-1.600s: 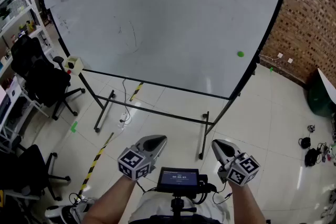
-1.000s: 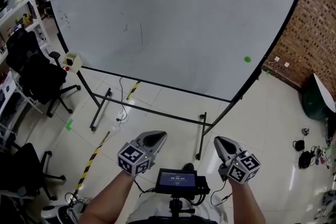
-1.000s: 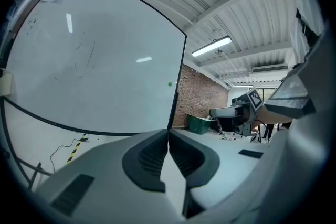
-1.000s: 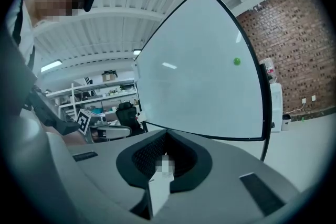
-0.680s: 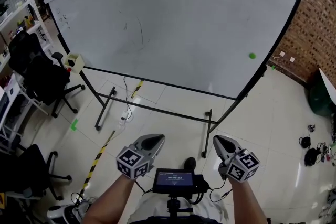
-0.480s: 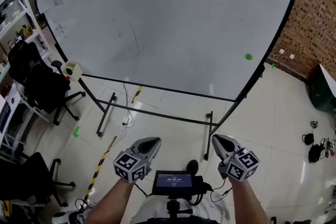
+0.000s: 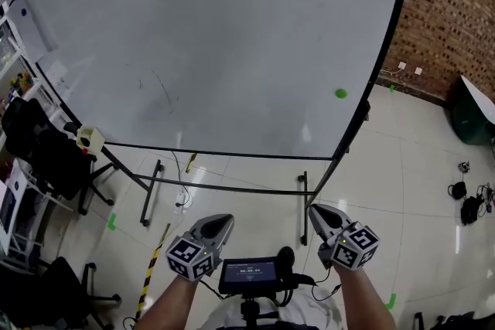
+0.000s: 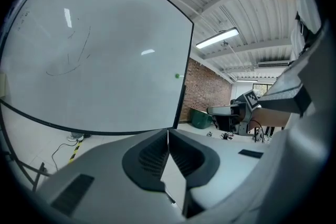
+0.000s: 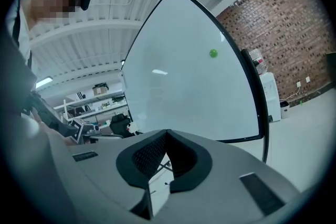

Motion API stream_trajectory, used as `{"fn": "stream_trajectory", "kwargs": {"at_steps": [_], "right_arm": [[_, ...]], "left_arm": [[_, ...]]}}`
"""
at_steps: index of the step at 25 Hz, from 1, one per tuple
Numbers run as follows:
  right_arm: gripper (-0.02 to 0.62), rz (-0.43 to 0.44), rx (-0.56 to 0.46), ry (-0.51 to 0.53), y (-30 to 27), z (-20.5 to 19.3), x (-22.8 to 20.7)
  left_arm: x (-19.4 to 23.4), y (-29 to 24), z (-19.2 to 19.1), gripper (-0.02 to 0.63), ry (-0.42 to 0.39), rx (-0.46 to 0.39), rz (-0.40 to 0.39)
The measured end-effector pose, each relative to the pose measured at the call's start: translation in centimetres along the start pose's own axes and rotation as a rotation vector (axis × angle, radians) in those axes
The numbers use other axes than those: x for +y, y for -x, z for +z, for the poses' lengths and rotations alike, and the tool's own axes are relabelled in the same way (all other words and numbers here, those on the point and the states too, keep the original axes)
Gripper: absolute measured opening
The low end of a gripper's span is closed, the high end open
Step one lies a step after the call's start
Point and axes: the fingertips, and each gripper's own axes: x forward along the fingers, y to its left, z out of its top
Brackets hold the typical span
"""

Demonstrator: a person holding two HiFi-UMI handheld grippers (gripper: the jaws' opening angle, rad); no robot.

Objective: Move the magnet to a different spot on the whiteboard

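The whiteboard (image 7: pixel 216 27) stands on a black-framed stand on the tiled floor (image 7: pixel 410 166), with a brick wall (image 7: pixel 448 4) behind its right edge. The magnet (image 7: pixel 341 93), a small green disc, sticks to the board close to the right edge, in the lower half and somewhat above the lower right corner; it touches neither gripper and is well apart from both. From the left gripper view the magnet (image 8: pixel 178 75) shows as a green dot just inside the board's dark right frame, and from the right gripper view it (image 9: pixel 213 53) sits high on the board near that same edge. The left gripper (image 7: pixel 220 222) is held low in front of the person, pointing toward the board's stand; its fingers (image 8: pixel 152 157) are closed tip to tip with nothing between them. The right gripper (image 7: pixel 315 212) is beside it, level with it, and its fingers (image 9: pixel 149 157) are likewise pressed together and empty. A small screen (image 7: pixel 249 272) sits between the two grippers. Faint pen marks (image 7: pixel 158 89) cross the board's left half, a sheet of paper (image 7: pixel 29 23) hangs at its left edge, a pale box (image 7: pixel 90 138) sits at the lower left corner, and a black office chair (image 7: pixel 39 158) stands just beyond.
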Motion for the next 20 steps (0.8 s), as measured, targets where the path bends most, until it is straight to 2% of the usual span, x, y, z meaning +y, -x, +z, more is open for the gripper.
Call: {"fn": "stream_trajectory", "kwargs": {"at_steps": [7,12,17,20], "right_arm": [[0.023,-0.015,-0.012,-0.013,-0.7,1.2,-4.7],[0.023,-0.033,-0.016,0.032,-0.6,2.9,-7.7],[0.023,-0.043,-0.009,0.094,-1.1,5.1,-10.0],[0.023,-0.041,0.017,0.158,-1.6,5.9,-11.0]], "left_arm": [[0.8,-3.7,1.5,0.032,0.036,-0.001,-0.009],[0.2,-7.1,3.3,0.032,0.008,-0.012,-0.04],[-1.9,-10.5,4.6,0.032,-0.065,-0.014,-0.13],[-2.2,-12.4,5.0,0.033,-0.072,-0.018,-0.151]]}}
